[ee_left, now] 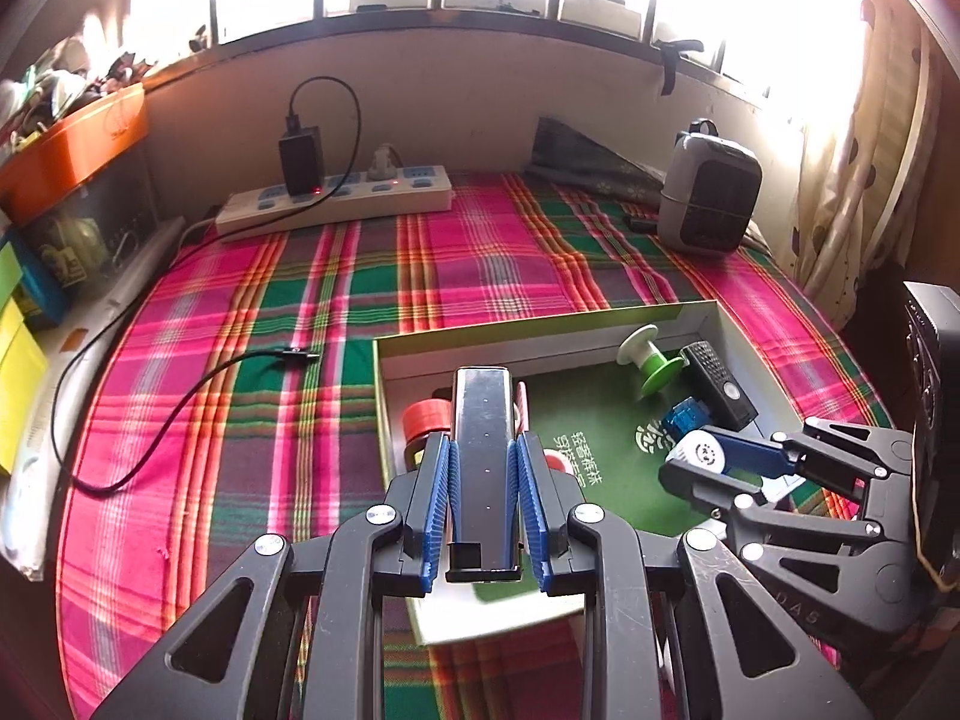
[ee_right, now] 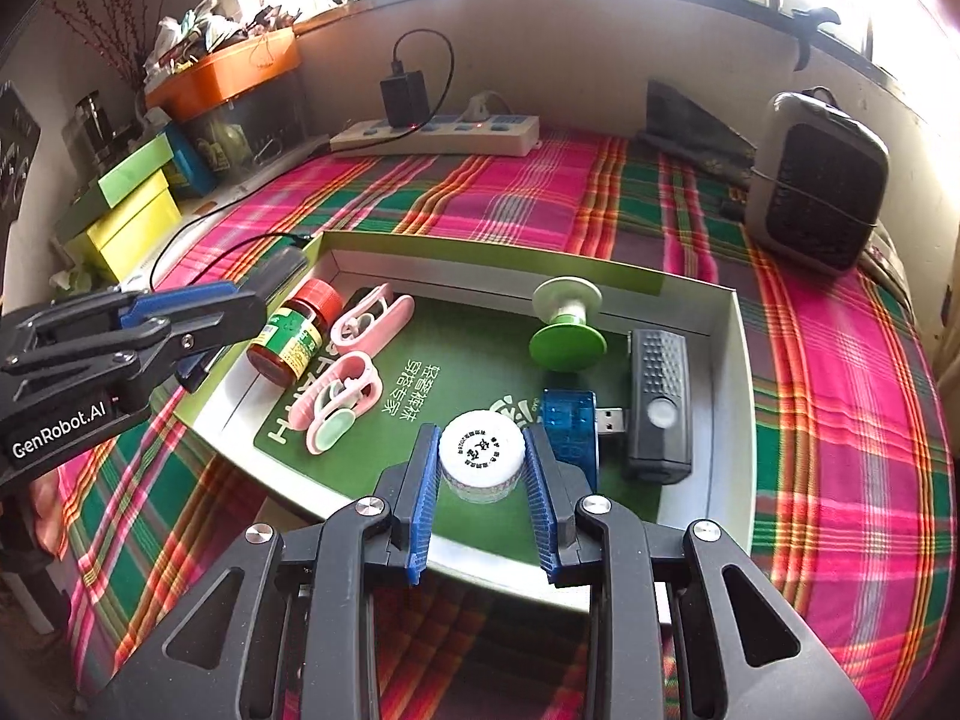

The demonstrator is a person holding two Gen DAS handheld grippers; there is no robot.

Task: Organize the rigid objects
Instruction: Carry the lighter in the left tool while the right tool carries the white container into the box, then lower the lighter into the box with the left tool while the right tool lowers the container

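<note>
A shallow green-lined box (ee_left: 540,324) (ee_right: 729,360) lies on the plaid cloth. My left gripper (ee_left: 483,450) is shut on a flat black bar (ee_left: 483,438) held above the box's left part. My right gripper (ee_right: 480,444) is shut on a white-capped bottle (ee_right: 482,450) over the box's near side; it also shows in the left wrist view (ee_left: 699,453). Inside the box lie a red-capped bottle (ee_right: 294,333), two pink clips (ee_right: 342,405), a green-and-white spool (ee_right: 567,324), a blue USB adapter (ee_right: 570,420) and a black remote (ee_right: 657,402).
A power strip (ee_left: 336,198) with a black charger (ee_left: 300,159) lies at the back. A grey heater (ee_right: 819,186) stands at the back right. A loose black cable (ee_left: 180,408) lies left of the box. Coloured boxes (ee_right: 132,210) and an orange tray (ee_right: 234,69) stand at the left.
</note>
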